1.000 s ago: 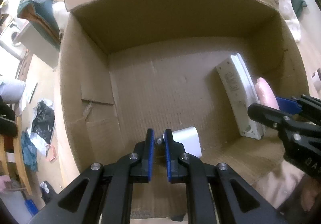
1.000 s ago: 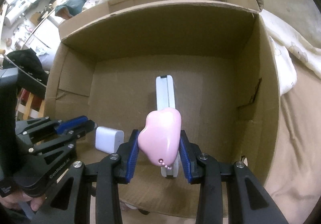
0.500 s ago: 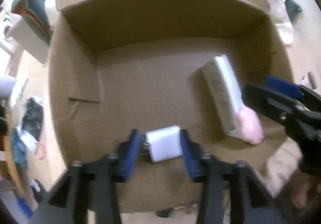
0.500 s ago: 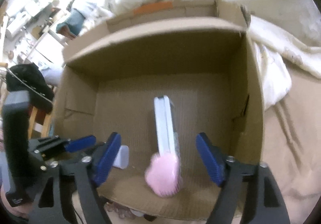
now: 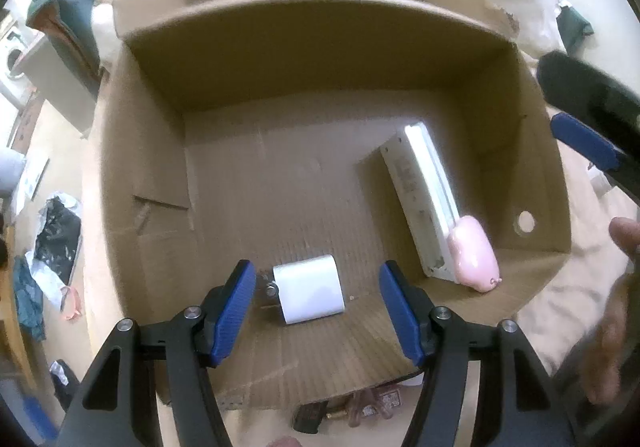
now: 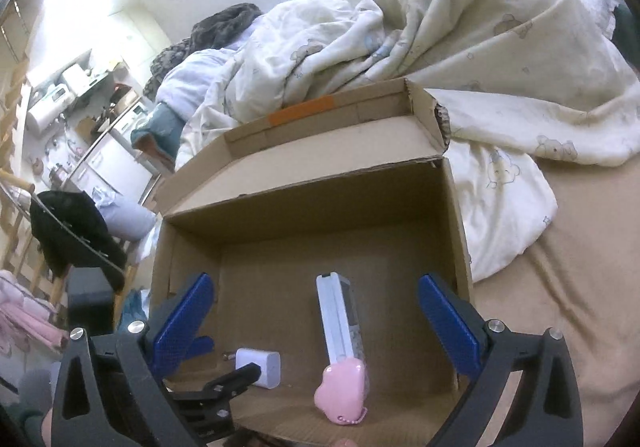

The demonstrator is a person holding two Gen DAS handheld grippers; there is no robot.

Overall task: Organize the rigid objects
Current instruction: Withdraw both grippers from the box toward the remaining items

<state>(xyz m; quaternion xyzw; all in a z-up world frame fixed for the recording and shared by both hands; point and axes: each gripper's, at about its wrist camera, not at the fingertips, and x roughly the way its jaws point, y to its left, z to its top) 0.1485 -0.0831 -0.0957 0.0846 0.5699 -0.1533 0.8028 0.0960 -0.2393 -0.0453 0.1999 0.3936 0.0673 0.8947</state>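
Note:
An open cardboard box (image 5: 144, 175) (image 6: 456, 231) holds three things. A white plug adapter (image 5: 309, 294) (image 6: 260, 367) lies on the box floor between the blue pads of my left gripper (image 5: 318, 311), whose jaws are opening and do not touch it. A long white device (image 5: 420, 199) (image 6: 340, 319) lies at the right, and a pink heart-shaped charm (image 5: 474, 259) (image 6: 342, 395) leans against its near end. My right gripper (image 6: 316, 327) hangs above the box with its jaws wide open and nothing between them. One of its fingers (image 5: 584, 143) shows at the right edge of the left wrist view.
The box sits on a bed with a tan sheet (image 6: 560, 307) and a rumpled cream duvet (image 6: 460, 47) behind it. Small items (image 5: 348, 407) lie by the box's near wall. A hand (image 5: 612, 327) shows at right. Furniture and clothes (image 6: 72, 231) crowd the left.
My left gripper has opened and let go of the adapter, which now lies on the box floor. My right gripper opened, dropped the pink charm against the white device, and rose and tilted up.

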